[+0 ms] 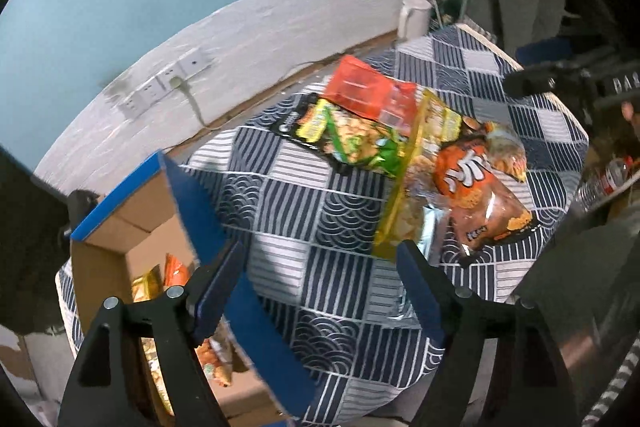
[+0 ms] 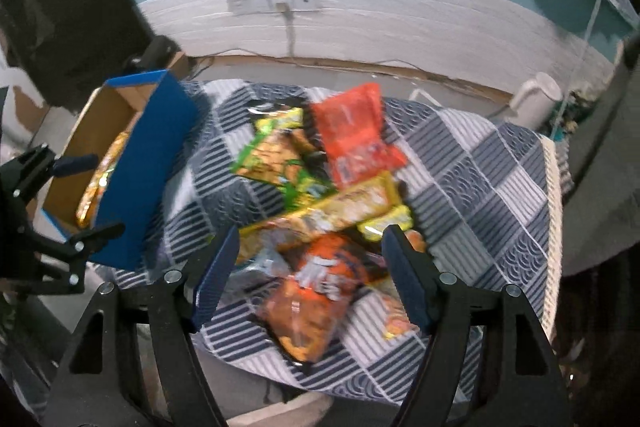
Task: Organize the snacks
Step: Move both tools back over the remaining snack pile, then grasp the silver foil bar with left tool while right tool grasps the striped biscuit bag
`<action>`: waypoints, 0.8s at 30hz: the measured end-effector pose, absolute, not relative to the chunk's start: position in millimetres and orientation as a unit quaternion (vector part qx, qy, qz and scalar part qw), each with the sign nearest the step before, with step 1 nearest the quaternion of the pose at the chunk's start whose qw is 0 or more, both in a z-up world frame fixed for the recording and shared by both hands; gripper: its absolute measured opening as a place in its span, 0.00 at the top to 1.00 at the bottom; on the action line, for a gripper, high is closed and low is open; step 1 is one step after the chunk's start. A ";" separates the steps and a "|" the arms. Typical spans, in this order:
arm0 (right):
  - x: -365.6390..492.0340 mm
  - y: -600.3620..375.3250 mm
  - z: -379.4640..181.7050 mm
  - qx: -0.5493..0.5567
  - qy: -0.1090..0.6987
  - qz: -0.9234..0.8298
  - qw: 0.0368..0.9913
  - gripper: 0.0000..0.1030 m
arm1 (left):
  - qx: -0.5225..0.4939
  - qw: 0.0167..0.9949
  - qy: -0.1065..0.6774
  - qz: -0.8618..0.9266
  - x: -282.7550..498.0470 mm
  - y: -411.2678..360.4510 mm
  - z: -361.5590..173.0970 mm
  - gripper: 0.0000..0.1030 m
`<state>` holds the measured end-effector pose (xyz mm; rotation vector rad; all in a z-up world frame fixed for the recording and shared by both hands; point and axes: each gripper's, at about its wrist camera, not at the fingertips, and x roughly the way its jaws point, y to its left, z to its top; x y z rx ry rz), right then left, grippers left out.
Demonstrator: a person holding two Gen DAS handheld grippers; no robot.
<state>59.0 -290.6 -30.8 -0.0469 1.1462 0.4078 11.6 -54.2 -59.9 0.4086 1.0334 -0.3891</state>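
A pile of snack bags lies on the patterned tablecloth [image 1: 340,211]: a red bag [image 1: 372,93], a green bag [image 1: 352,143], a yellow bag [image 1: 416,179] and an orange bag [image 1: 480,195]. The blue cardboard box [image 1: 192,211] at the left holds some snacks [image 1: 176,271]. My left gripper [image 1: 320,259] is open and empty, between box and pile. My right gripper [image 2: 310,239] is open and empty, above the orange bag [image 2: 316,291], with the yellow bag [image 2: 340,211], green bag [image 2: 276,159] and red bag [image 2: 356,135] beyond. The box [image 2: 136,167] and the left gripper [image 2: 80,203] are at its left.
A white mug [image 1: 414,17] stands at the table's far corner, also in the right wrist view [image 2: 536,99]. A wall with sockets [image 2: 276,3] and a cable runs behind the table. A plastic bottle [image 1: 608,179] lies off the right edge.
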 end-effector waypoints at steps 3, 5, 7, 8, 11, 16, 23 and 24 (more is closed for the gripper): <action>60.0 -308.8 -39.8 -0.013 0.546 0.176 0.819 0.28 | 0.201 0.826 0.489 -0.195 10.7 -67.6 -66.1 0.23; 60.1 -320.3 -47.8 -0.012 0.552 0.166 0.817 0.28 | 0.207 0.823 0.490 -0.201 10.5 -77.3 -71.5 0.23; 60.6 -331.4 -58.3 -0.015 0.560 0.152 0.814 0.28 | 0.215 0.817 0.493 -0.207 10.6 -86.2 -78.7 0.23; 61.1 -336.2 -63.4 -0.016 0.564 0.147 0.812 0.28 | 0.217 0.815 0.494 -0.209 10.6 -89.1 -81.3 0.23; 61.6 -349.5 -76.0 -0.006 0.579 0.144 0.803 0.28 | 0.221 0.808 0.500 -0.218 10.1 -99.6 -91.8 0.23; 59.5 -364.2 -96.1 -0.022 0.593 0.129 0.794 0.28 | 0.213 0.799 0.514 -0.230 10.7 -109.1 -107.5 0.23; 57.5 -365.3 -118.6 -0.040 0.610 0.141 0.779 0.28 | 0.191 0.779 0.545 -0.243 13.6 -118.4 -136.0 0.23; 56.8 -365.2 -121.3 -0.041 0.612 0.143 0.777 0.28 | 0.193 0.777 0.547 -0.244 13.3 -119.4 -140.2 0.23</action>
